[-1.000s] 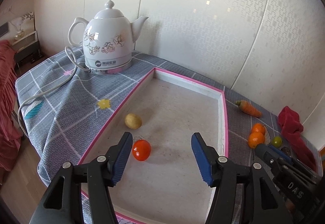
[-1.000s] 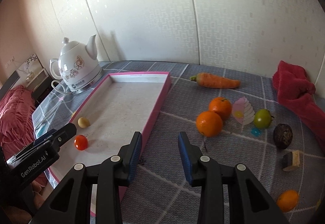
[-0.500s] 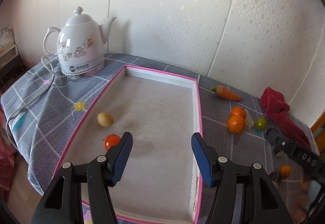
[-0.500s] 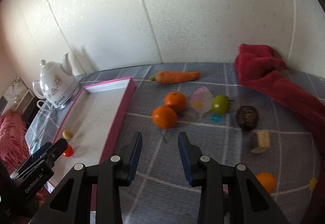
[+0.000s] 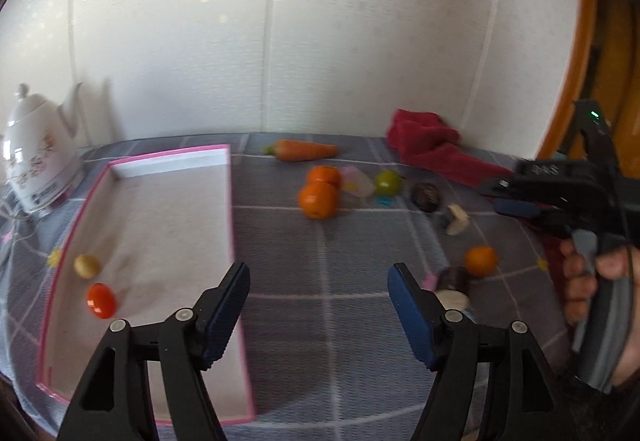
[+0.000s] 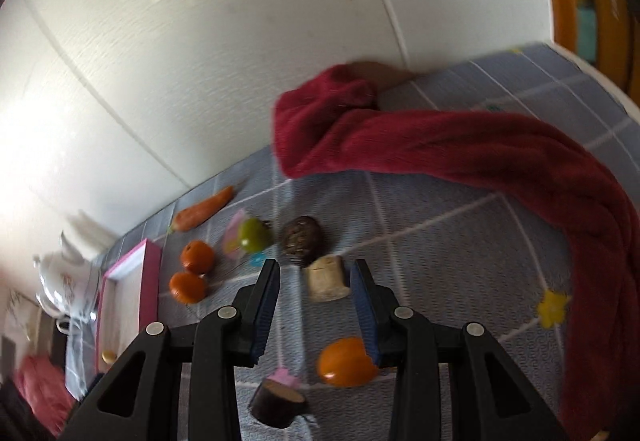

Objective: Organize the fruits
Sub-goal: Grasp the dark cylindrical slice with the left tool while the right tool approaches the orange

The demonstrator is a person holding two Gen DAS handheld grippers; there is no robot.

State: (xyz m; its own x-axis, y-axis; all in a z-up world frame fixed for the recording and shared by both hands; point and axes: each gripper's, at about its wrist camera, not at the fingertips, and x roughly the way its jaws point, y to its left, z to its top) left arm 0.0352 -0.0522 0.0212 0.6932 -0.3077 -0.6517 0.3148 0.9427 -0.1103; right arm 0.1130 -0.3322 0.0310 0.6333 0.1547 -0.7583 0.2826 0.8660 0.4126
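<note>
The pink-rimmed tray (image 5: 230, 209) holds a small yellow fruit (image 5: 86, 265) and a red tomato (image 5: 101, 300). To its right, loose on the grey cloth, lie two oranges (image 5: 318, 201), a carrot (image 5: 304, 149), a green fruit (image 5: 387, 181), a dark round fruit (image 5: 426, 195) and a small orange (image 5: 480, 261). My left gripper (image 5: 318, 277) hovers by the tray's right rim, jaws opening, nothing between them. My right gripper (image 6: 316, 273) is narrowly open and empty over a beige chunk (image 6: 326, 279). The small orange (image 6: 346, 361) sits beside its right finger.
A white kettle (image 5: 36, 161) stands left of the tray. A red cloth (image 6: 480, 145) trails along the wall and the right side. A dark purple piece with a pale cut face (image 6: 278, 401) lies near the front. A hand (image 5: 588, 281) holds the right gripper.
Both views have swung right, from the tray to the loose fruit. The left jaws stand wider apart. The right gripper has rolled and moved over the beige chunk and small orange.
</note>
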